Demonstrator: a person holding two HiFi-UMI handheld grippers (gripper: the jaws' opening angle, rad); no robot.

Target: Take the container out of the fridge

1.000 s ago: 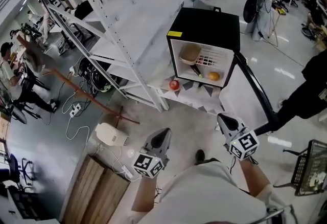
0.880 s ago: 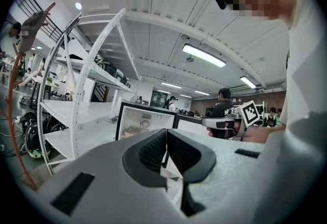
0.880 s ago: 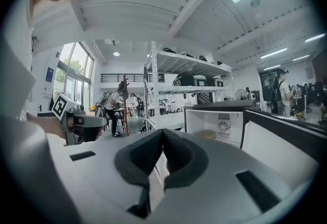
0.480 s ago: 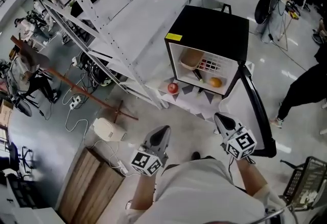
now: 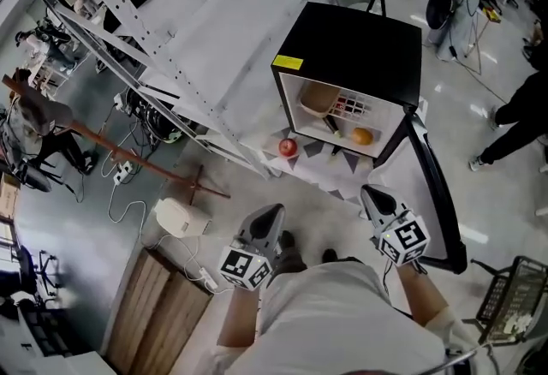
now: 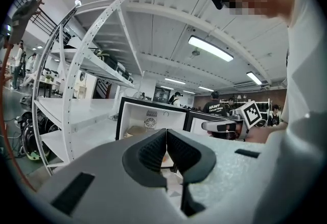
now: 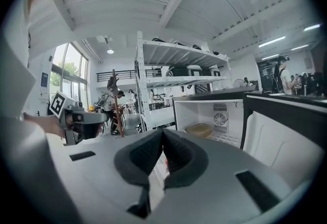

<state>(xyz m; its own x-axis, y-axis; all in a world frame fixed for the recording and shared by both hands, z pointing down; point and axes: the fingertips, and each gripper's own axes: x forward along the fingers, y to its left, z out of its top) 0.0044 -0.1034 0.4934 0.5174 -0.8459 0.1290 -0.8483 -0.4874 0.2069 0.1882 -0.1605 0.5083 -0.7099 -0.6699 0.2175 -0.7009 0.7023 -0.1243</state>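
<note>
Currently | left gripper (image 5: pixel 272 214), right gripper (image 5: pixel 370 194): jaws closed, empty | shallow tan container (image 5: pixel 318 96) inside open black mini fridge (image 5: pixel 355 44): probably light, stiff, smooth; pinch near rim.

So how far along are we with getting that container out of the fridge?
Done: the small black fridge has its door swung open.
In hand: nothing. The left hand-held gripper and the right hand-held gripper are both shut and empty, held short of the fridge.
Left: reach in, grip the shallow tan container on the shelf inside, and lift it out.
</note>
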